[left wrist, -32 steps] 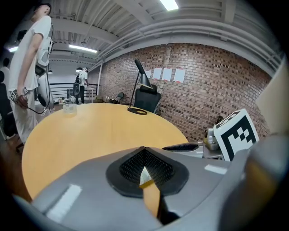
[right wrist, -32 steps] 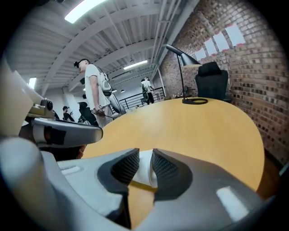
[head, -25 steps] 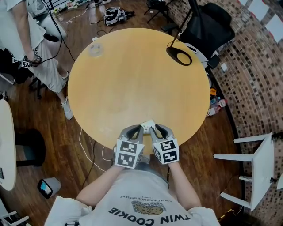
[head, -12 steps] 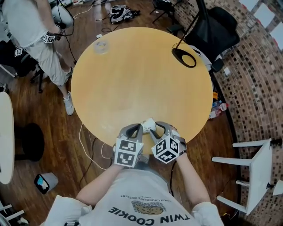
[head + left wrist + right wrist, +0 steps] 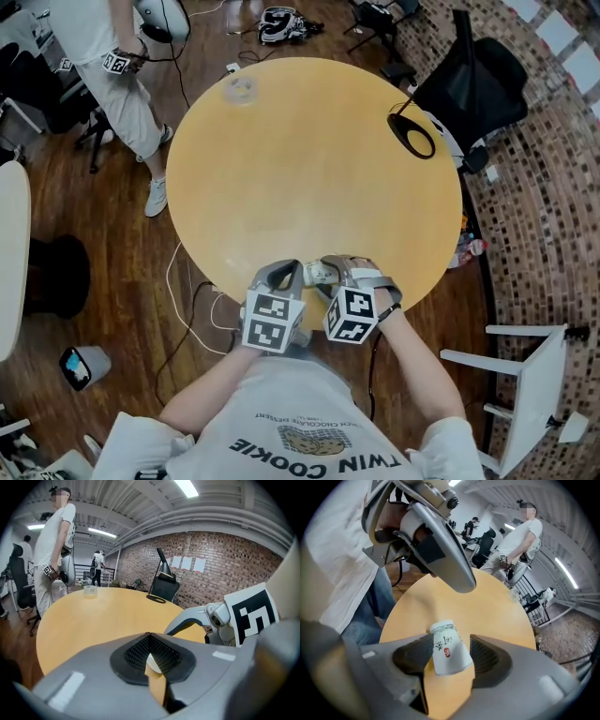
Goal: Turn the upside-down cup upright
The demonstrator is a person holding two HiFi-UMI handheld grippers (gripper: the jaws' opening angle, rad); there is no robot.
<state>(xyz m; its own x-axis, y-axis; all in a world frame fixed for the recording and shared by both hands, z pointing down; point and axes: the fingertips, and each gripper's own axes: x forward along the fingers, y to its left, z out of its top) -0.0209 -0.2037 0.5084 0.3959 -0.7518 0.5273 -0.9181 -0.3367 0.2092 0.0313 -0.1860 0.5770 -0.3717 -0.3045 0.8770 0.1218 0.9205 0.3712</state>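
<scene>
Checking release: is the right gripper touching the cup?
Cannot tell. Right gripper view: gripper just opening round the cup; gap at one pad, the other overlaps its edge.

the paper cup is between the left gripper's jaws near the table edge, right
No: the paper cup is between the right gripper's jaws, which have just been opening, near the table edge; the right gripper view shows it.

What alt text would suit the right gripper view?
A white paper cup is between the right gripper's jaws, which have just been opening, above a round wooden table. The left gripper looms overhead; a person stands beyond.
</scene>
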